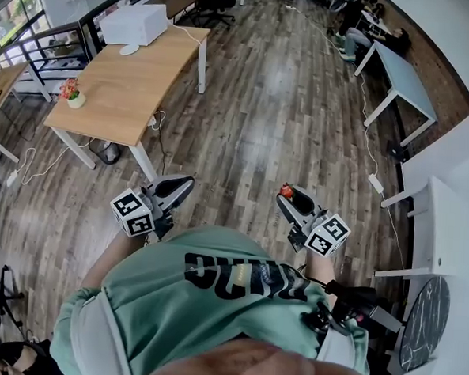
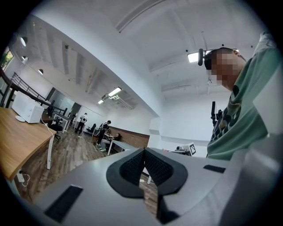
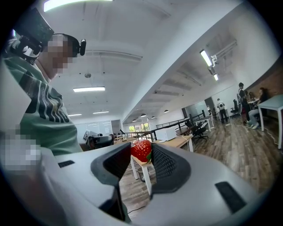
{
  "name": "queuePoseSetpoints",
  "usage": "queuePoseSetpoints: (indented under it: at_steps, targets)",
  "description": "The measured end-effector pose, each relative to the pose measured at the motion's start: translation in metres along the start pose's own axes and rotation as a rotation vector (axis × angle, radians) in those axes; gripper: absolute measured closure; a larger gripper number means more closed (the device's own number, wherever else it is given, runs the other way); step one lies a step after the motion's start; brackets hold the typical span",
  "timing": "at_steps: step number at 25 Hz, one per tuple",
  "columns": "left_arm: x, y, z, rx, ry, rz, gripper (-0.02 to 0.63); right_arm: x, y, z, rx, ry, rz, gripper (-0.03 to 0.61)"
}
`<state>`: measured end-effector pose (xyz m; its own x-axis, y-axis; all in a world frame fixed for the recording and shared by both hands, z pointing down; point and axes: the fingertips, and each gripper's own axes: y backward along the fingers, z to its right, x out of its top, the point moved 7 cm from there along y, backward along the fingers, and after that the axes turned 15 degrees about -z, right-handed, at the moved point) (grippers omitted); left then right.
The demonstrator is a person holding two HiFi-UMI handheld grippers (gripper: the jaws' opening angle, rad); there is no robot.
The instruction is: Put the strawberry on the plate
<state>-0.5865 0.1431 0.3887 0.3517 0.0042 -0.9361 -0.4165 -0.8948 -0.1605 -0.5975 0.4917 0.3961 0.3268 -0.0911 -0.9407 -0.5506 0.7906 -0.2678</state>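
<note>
Pinching strawberry (image 3: 141, 151) in right gripper (image 1: 287, 195), wooden desk (image 1: 138, 82) ahead, perhaps printer (image 1: 133, 24) atop

Floor (image 1: 279, 106): wood planks w/ soft sheen. Tabletop (image 1: 130, 81) at 10 o'clock: pale matt wood. Strawberry (image 3: 141, 151) glossy (seed dimples show). Right tongs (image 3: 141, 155): matt grey plastic, ribbed black pads (image 3: 166, 164).

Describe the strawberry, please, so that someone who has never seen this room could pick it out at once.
Above the wooden floor, a person in a green shirt holds out two tongs. Look at the right tongs: the strawberry is pinched at their tip. It is the small red fruit with a green leaf, whereas the left tongs are shut on nothing.
</note>
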Motion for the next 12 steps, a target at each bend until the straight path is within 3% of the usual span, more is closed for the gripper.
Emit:
queuePoseSetpoints:
  at_steps: [6,12]
  targets:
    - [0.007,0.014,-0.056,-0.021,0.022,0.030,0.609,0.021,-0.050,0.006,-0.020,0.021,-0.022,0.428]
    - [0.039,0.049,-0.140,-0.057,0.003,0.052,0.609,0.067,-0.124,0.001,-0.061,0.054,-0.014,0.428]
